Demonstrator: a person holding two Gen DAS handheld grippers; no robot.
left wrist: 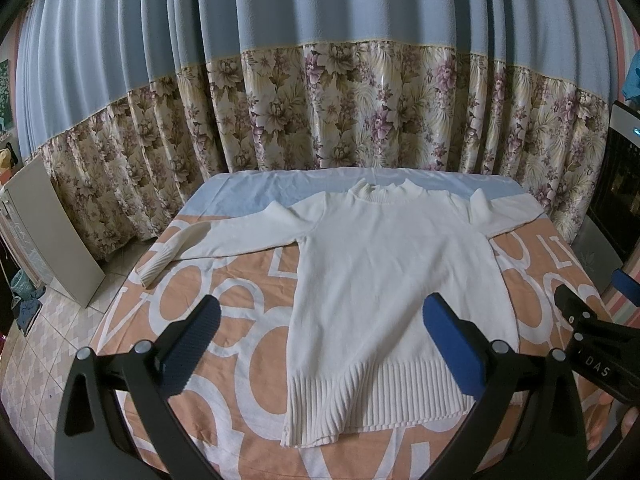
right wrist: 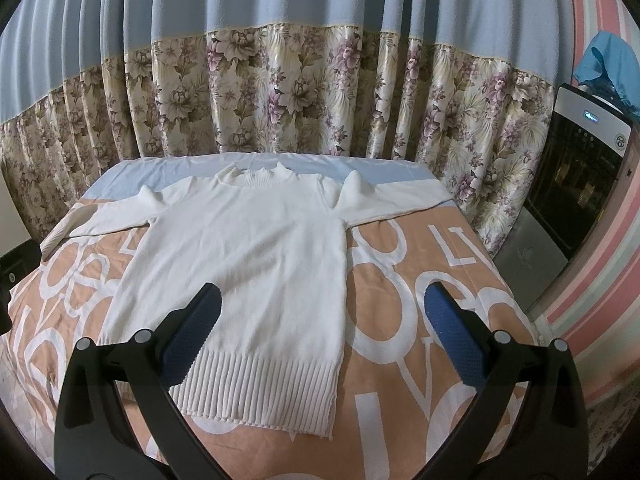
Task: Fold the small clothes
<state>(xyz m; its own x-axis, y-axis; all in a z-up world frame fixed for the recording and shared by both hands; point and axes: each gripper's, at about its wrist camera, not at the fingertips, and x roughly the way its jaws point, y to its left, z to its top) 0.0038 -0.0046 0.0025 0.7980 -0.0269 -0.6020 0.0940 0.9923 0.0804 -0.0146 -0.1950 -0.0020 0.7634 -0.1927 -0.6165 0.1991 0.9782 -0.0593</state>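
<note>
Left wrist view: white sweater [left wrist: 384, 280] lies flat, face up, on the desk [left wrist: 240, 368] with its orange lettered cover; collar at the far edge, ribbed hem near. Both sleeves spread sideways, the left one running out to the desk's left edge. Left hand-held gripper [left wrist: 320, 344] hovers above the near hem, fingers spread wide, nothing between them. Right hand-held gripper shows at the near right, beside the hem; its jaw state is not readable from here. Floral curtain [left wrist: 340, 112] hangs behind the desk.

Right wrist view: sweater [right wrist: 248, 264] sits left of centre; right sleeve reaches toward the far right corner of the desk [right wrist: 420, 320]. Right hand-held gripper [right wrist: 324, 340] hangs over the hem's right corner, fingers apart, empty. Small bumps stand up at both shoulders.

Judgement: folding not begun; first step is likely bringing a sleeve across the body. To do it well, pinch the sleeve near the cuff through a single layer of knit, lift only enough to clear, and lay it straight across the chest. Flatten the shoulder bumps first, or the fold line will bulge. Soft knit stretches; pull gently.
</note>
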